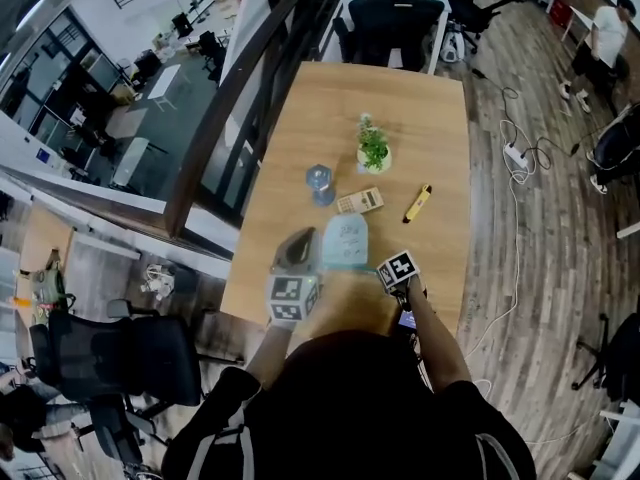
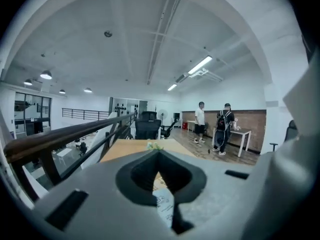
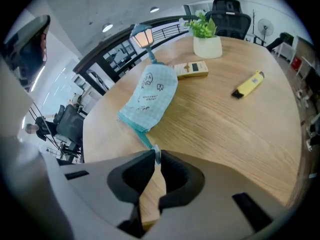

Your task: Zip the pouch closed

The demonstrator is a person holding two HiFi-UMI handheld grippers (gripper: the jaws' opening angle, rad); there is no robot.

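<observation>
A pale blue printed pouch (image 1: 345, 243) lies on the wooden table (image 1: 420, 108), its teal zip edge (image 3: 131, 125) facing me. My right gripper (image 3: 156, 155) is shut on the small white pull tab at the end of a teal strip running from the pouch's (image 3: 150, 94) near corner. In the head view the right gripper (image 1: 385, 273) is at the pouch's near right. My left gripper (image 1: 297, 253) stands at the pouch's left edge. Its jaws look closed, with a sliver of printed pouch fabric (image 2: 164, 206) between them.
Beyond the pouch are a small bluish bottle (image 1: 320, 183), a calculator-like device (image 1: 360, 201), a potted plant (image 1: 374, 153) and a yellow marker (image 1: 417, 203). A dark railing (image 1: 250, 98) runs along the table's left side. Office chairs (image 1: 395, 13) stand at the far end.
</observation>
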